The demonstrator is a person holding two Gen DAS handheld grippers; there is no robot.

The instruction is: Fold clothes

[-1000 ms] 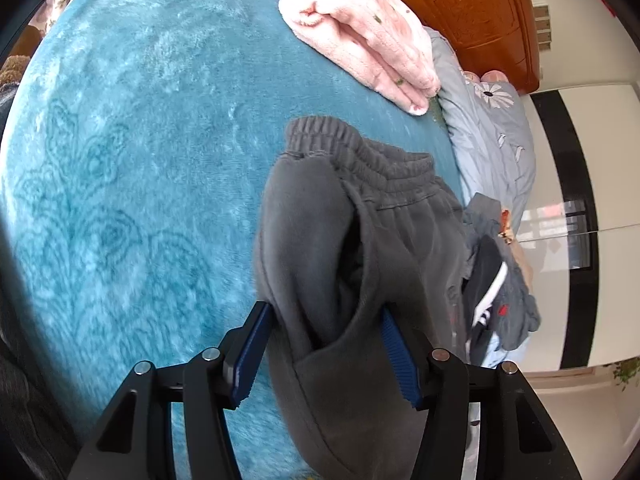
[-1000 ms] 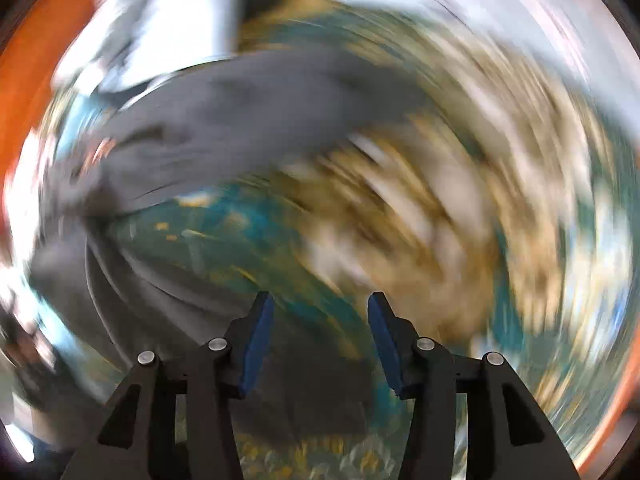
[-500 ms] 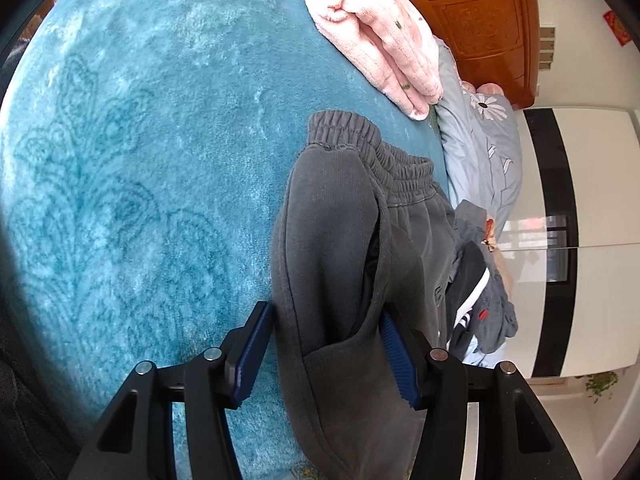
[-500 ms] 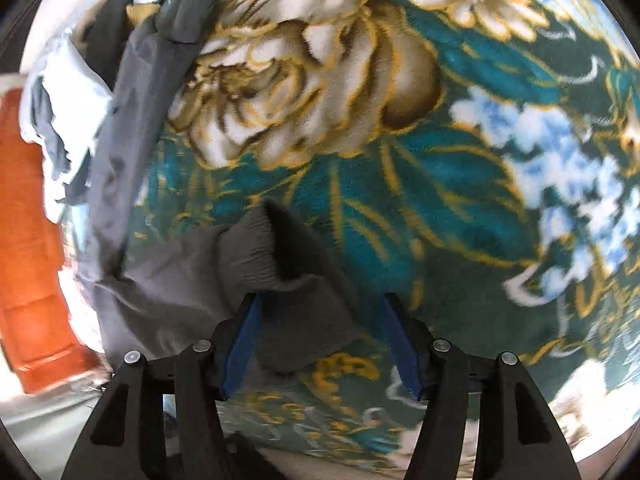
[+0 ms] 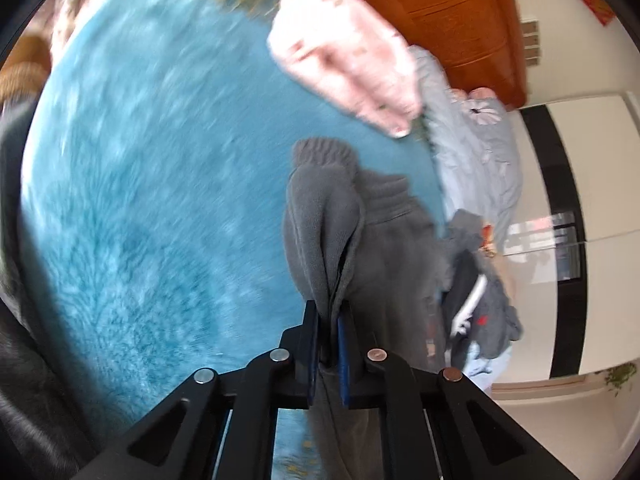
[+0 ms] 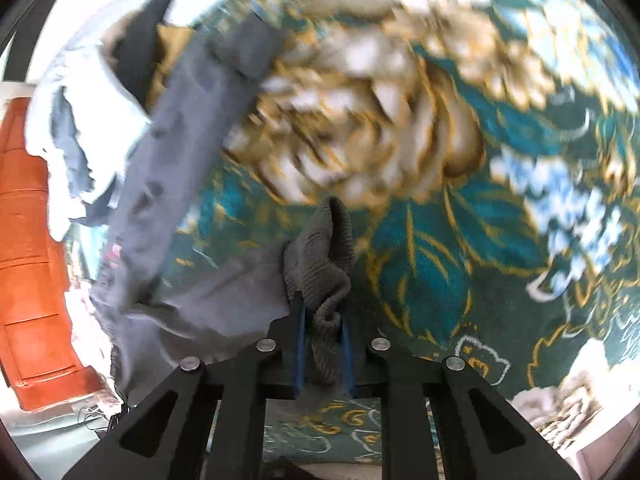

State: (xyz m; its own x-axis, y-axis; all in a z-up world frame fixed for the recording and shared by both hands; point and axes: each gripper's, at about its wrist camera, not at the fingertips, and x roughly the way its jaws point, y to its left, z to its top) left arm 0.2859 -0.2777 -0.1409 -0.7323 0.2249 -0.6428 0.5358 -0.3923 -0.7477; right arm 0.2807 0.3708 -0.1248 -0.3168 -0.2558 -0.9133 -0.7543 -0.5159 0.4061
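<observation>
Both pairs of fingers have snapped together since half a second ago: the left gripper (image 5: 329,334) now pinches a fold of the grey sweatpants (image 5: 384,264) near the waistband, the right gripper (image 6: 322,354) a ribbed cuff (image 6: 320,256). Pants lie across the bed (image 5: 140,200), with a pink garment (image 5: 344,52) at one o'clock. Seemingly, lifting and folding can begin.
</observation>
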